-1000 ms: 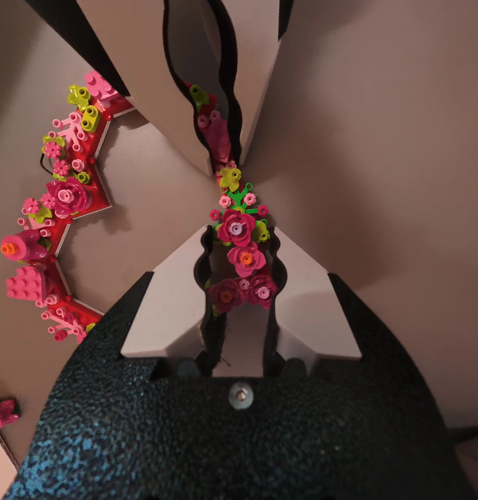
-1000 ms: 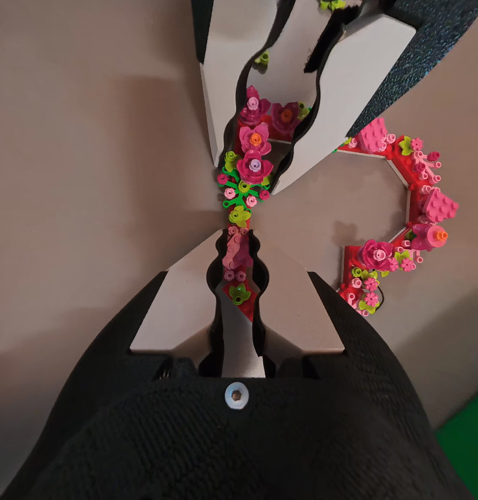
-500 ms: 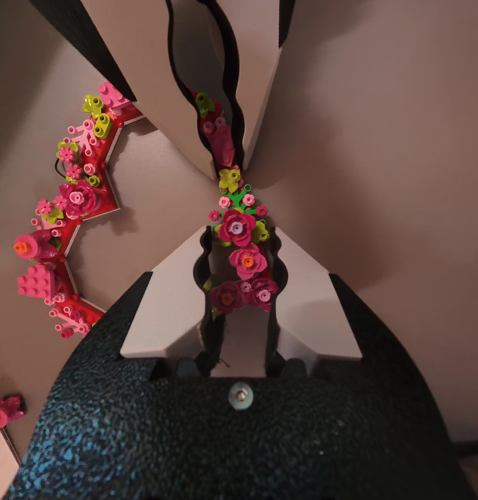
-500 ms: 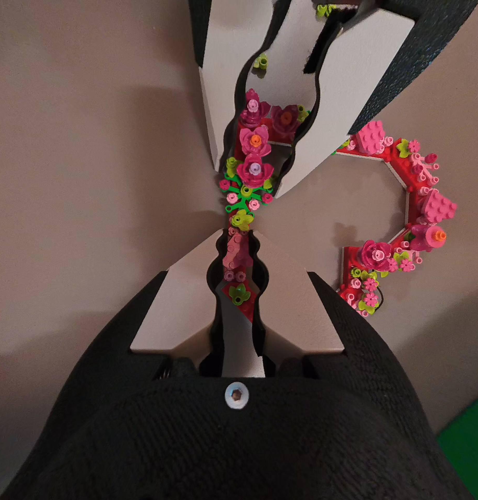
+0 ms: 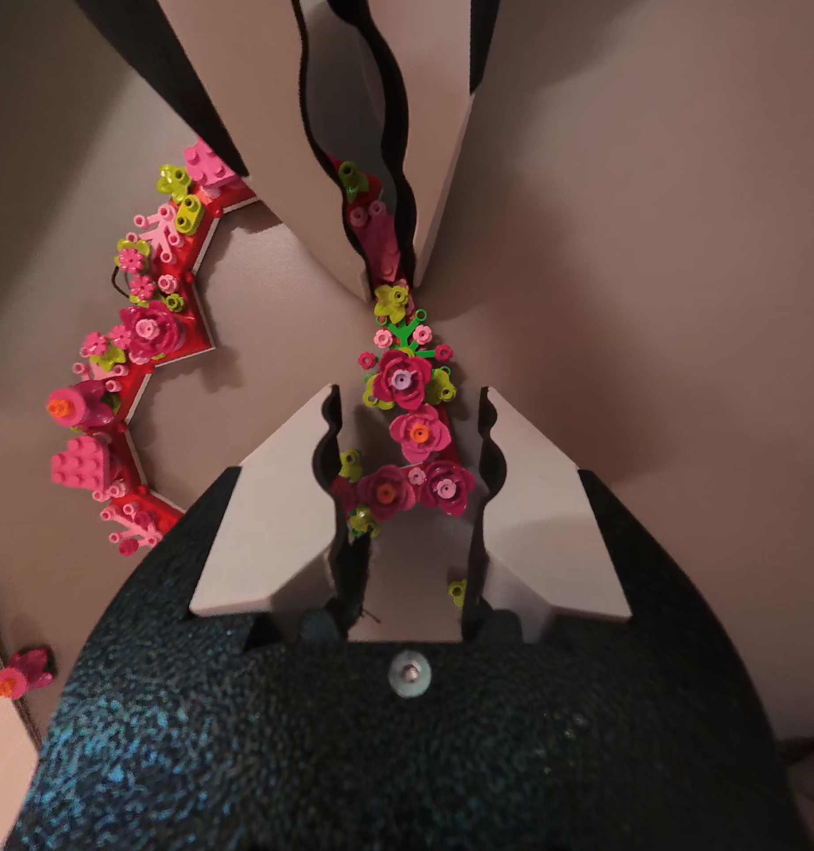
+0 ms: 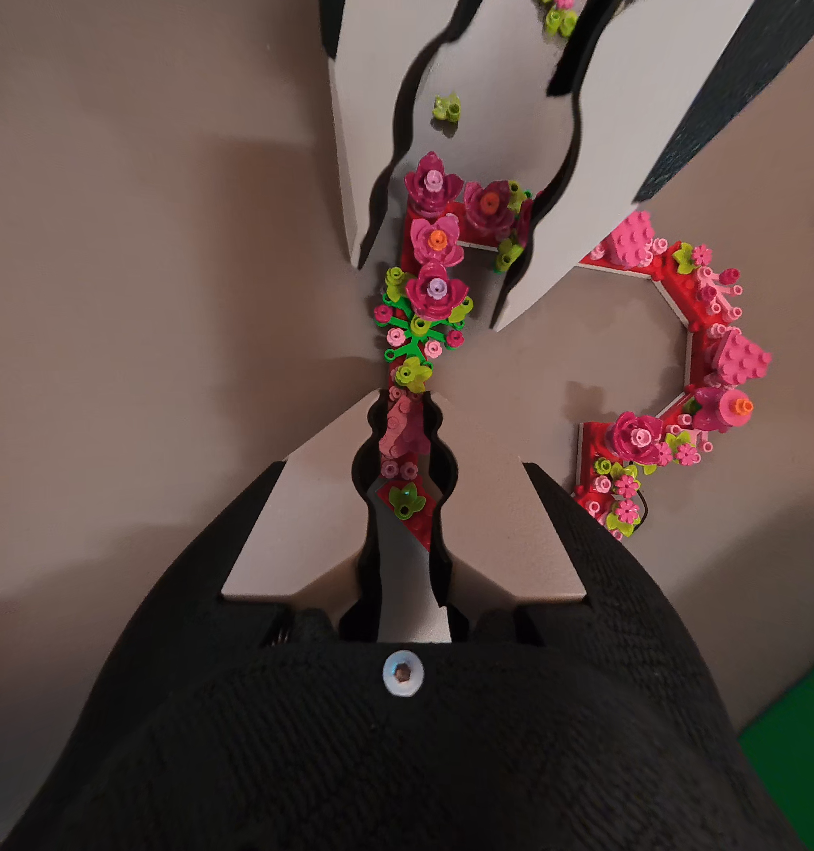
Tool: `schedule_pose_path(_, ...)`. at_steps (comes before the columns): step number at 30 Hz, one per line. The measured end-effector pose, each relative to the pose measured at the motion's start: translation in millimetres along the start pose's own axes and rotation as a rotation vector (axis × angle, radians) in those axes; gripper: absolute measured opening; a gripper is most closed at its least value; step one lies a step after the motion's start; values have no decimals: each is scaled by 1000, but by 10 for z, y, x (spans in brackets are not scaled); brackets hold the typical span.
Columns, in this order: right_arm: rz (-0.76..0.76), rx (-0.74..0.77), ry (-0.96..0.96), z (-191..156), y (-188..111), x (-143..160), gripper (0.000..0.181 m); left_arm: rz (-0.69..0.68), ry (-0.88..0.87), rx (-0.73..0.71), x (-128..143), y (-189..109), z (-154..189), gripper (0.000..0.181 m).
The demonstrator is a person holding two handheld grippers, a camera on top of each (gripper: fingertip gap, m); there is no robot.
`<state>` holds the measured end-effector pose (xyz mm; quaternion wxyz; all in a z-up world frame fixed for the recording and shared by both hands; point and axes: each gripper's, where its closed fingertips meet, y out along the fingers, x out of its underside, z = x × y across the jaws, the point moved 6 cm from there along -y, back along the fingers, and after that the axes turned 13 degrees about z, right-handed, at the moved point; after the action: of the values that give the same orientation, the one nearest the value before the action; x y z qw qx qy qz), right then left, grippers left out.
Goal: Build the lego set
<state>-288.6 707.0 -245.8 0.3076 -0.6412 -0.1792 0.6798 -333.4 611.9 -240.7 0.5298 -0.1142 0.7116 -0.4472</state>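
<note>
Left tool point(image 5: 407, 414) has just let go: its jaws, clamped on the rose end of the flower strip point(image 5: 405, 382) half a second ago, now stand apart with clear gaps on both sides of the roses. Right tool point(image 6: 407, 396) stays pinched on the strip's other end, over the pink studs and red plate. The strip lies between the two tools, seemingly resting on the desk point(image 6: 165, 276). A second garland piece point(image 6: 699, 368) lies well apart to the right tool's side. My read: the strip is now placed or seated, and the left tool is free to fetch the next part, perhaps that garland.
</note>
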Motion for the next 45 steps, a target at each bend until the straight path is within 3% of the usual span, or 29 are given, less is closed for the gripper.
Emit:
schedule_pose_path(8,5,0,-2,-1,-10,-10,13,77,77,-188,30,-246,131,66)
schedule_pose_path(12,11,0,-4,-5,-14,-25,13,158,262,-381,-17,-225,298,77)
schedule_pose_path(16,18,0,-5,-8,-22,-42,13,150,363,-503,3,-133,449,87)
schedule_pose_path(26,30,1,-11,-15,-30,-75,13,120,559,-818,8,-31,404,93)
schedule_pose_path(36,38,0,-8,-16,-32,-100,13,-38,800,-971,10,65,441,79)
schedule_pose_path(45,42,-4,-9,-24,-31,-117,13,-48,827,-975,27,92,450,72)
